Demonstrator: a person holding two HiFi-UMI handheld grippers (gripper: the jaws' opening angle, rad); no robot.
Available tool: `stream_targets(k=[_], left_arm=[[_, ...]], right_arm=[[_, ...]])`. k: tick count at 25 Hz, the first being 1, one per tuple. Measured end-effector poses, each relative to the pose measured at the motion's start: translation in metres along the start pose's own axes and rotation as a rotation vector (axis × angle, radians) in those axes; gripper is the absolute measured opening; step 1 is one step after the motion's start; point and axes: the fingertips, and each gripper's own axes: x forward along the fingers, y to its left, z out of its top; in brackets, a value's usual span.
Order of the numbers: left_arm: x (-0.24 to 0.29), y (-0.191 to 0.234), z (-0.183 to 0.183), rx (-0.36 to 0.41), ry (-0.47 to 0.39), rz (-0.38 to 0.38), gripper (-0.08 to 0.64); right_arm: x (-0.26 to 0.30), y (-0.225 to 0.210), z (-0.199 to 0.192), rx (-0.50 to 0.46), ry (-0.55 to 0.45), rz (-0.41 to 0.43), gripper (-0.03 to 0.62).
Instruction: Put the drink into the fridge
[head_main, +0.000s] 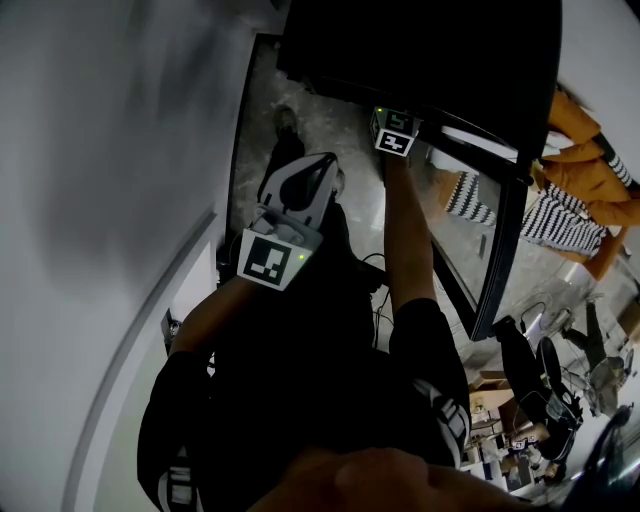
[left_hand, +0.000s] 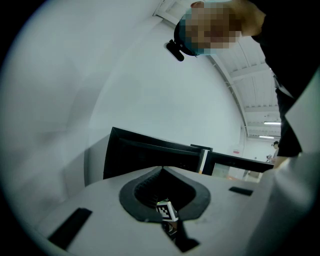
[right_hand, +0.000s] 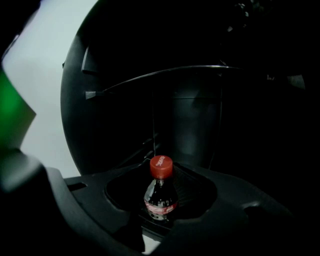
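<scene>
"Counting the grippers, how many does the person hold?"

"Two. The left gripper (head_main: 322, 168) hangs in front of the dark torso. Its white jaws are pressed tip to tip, with nothing in the oval gap they leave. The right gripper (right_hand: 154, 160) reaches forward into the fridge (head_main: 430, 50)."

"And the drink?"

"One bottle (right_hand: 160, 195) of dark cola under one red cap (right_hand: 161, 166). It stands upright in the hollow between the right gripper's black jaws, which are clamped around its body. The right gripper view puts it inside the fridge's dark interior, with one thin shelf edge (right_hand: 165, 74) curving above it. Whether its base rests on anything cannot be told."

"How many marker cubes show from the head?"

"Two. The left marker cube (head_main: 270, 258) sits by the left wrist, and the right marker cube (head_main: 393, 132) is at the fridge's mouth. The left gripper view catches that second one through its own jaw gap."

"Is the fridge shut?"

"No. Its one glass door (head_main: 503, 240) stands swung open on the person's right, just beside the outstretched right arm."

"Anything past the door?"

"Striped cloth (head_main: 560, 220) and orange fabric (head_main: 585, 160), near the right edge of the head view."
</scene>
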Motion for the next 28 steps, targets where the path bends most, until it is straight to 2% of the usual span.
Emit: stream_targets(k=[2,13,20,28], left_arm=[[0.0,0.002,-0.001,-0.006,0.005,0.007,0.005],[-0.001,0.005,0.0,-0.012,-0.012,0.013,0.005],[-0.004,-0.001,0.007,-0.018,-0.023,0.011,0.005],[-0.014,-0.008,0.02,-0.02,-0.063,0.033,0.005]], right_arm=[[0.002,-0.001,-0.01,0.003,0.027,-0.006,0.13],[-0.006,0.002,0.007,0.023,-0.012,-0.019,0.149],[-0.02,0.004,0.002,-0.011,-0.005,-0.01,0.158],[-0.057,0.006,0.012,0.046,0.021,-0.019,0.153]])
